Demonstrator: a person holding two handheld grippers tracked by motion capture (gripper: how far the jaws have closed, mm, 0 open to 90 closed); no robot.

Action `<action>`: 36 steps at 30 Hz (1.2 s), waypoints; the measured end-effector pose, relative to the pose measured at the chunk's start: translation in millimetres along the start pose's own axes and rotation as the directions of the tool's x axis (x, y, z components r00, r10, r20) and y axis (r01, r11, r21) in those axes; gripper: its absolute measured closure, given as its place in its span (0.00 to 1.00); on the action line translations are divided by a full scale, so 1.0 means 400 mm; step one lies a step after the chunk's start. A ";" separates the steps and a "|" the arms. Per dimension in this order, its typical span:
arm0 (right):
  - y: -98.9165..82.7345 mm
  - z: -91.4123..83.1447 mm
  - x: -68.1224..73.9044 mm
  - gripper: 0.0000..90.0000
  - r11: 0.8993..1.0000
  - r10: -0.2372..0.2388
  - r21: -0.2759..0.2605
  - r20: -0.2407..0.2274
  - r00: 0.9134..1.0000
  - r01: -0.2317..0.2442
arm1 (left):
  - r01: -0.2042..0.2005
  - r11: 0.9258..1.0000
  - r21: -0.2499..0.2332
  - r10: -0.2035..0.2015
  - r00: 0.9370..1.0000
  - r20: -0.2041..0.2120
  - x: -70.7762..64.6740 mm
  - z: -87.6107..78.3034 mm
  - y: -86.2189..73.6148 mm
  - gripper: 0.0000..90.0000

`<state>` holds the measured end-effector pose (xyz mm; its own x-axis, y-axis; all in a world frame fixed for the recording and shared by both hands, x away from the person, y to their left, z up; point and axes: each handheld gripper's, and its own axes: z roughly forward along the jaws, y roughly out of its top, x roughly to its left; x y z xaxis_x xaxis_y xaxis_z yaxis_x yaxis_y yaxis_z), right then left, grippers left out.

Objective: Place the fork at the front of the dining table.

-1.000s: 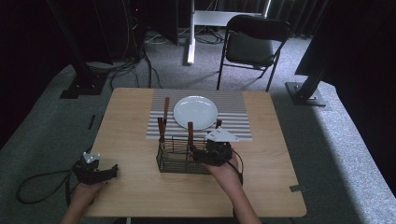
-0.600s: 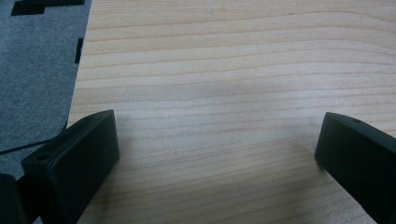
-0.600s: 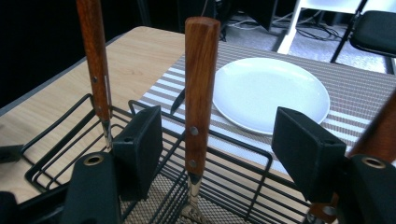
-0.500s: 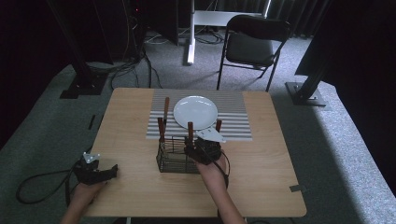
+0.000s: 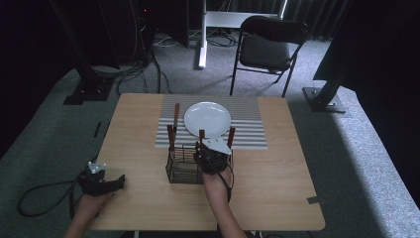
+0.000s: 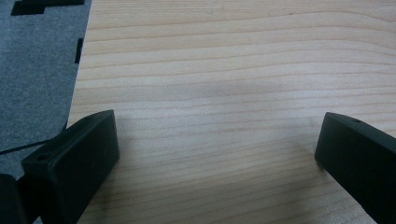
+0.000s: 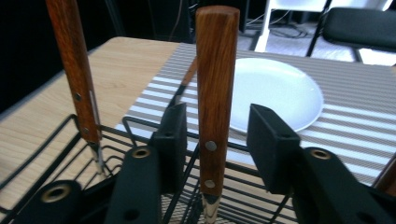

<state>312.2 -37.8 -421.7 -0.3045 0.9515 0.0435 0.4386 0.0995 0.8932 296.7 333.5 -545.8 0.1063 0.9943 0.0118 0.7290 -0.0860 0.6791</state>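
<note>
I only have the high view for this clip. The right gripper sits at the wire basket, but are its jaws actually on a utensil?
Observer: In the right gripper view, the right gripper has its jaws either side of a wooden handle standing upright in the wire basket, with gaps on both sides, so not clamped.
Operator: And the left gripper?
Observer: The left gripper is wide open over bare table, nothing between the jaws.
Operator: Any other handles near the right one?
Observer: A second wooden handle stands in the basket, left in that view.

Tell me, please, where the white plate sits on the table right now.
In the high view the white plate lies on the striped placemat at the table's far middle, just beyond the wire basket of wooden-handled utensils.
</note>
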 end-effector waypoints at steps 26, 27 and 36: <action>-0.005 -0.054 -0.009 0.84 0.991 0.030 -0.131 0.085 0.996 -0.019 | 0.000 1.000 0.000 0.000 1.000 0.000 0.000 0.000 0.000 0.00; -0.003 -0.059 -0.011 0.85 0.990 0.029 -0.138 0.089 0.996 -0.016 | 0.000 1.000 0.000 0.000 1.000 0.000 0.000 0.000 0.000 0.00; 0.027 -0.095 -0.038 0.85 0.981 0.042 -0.191 0.110 0.993 -0.020 | 0.002 1.000 -0.003 -0.002 1.000 -0.001 0.000 0.000 0.000 0.00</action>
<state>289.7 -62.1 -395.7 -0.1913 0.9810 0.0316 0.2752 0.0227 0.9611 296.8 333.3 -545.9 0.1047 0.9944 0.0111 0.7275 -0.0842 0.6810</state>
